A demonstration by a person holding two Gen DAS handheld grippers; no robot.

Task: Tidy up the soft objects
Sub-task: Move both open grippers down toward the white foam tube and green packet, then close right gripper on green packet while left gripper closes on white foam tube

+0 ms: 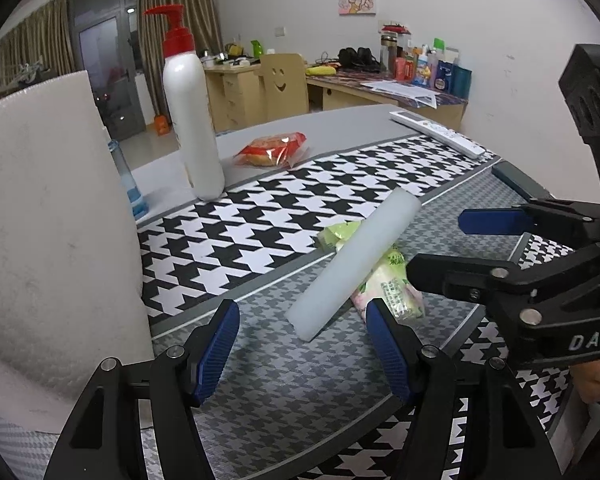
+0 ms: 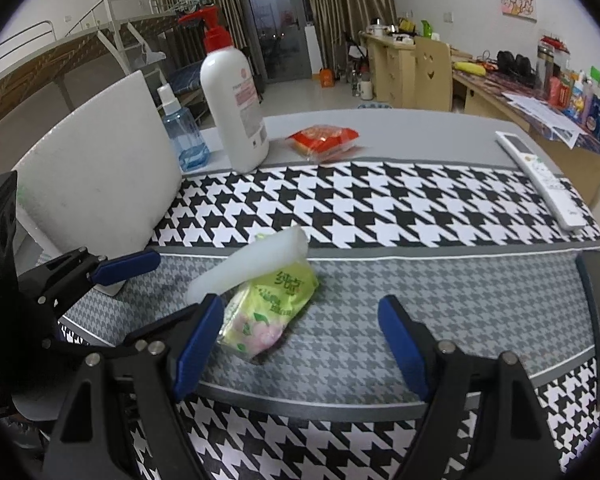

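Grippers: left gripper (image 1: 302,354) and right gripper (image 2: 300,354) both jaws apart, holding nothing | foam roll (image 1: 354,270) lies propped across tissue pack (image 2: 268,308), so one end is raised | both on grey band of table mat (image 2: 440,312) near front edge | roll's long axis runs diagonally, high end toward far right corner | likely next: right gripper takes the pack.

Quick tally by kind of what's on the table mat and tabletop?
Bottles: 2, pump bottle, spray bottle
Soft packs: 2, green tissue pack, red snack pack
Foam pieces: 2, foam cylinder, foam board
Remotes: 1, remote
Total: 7
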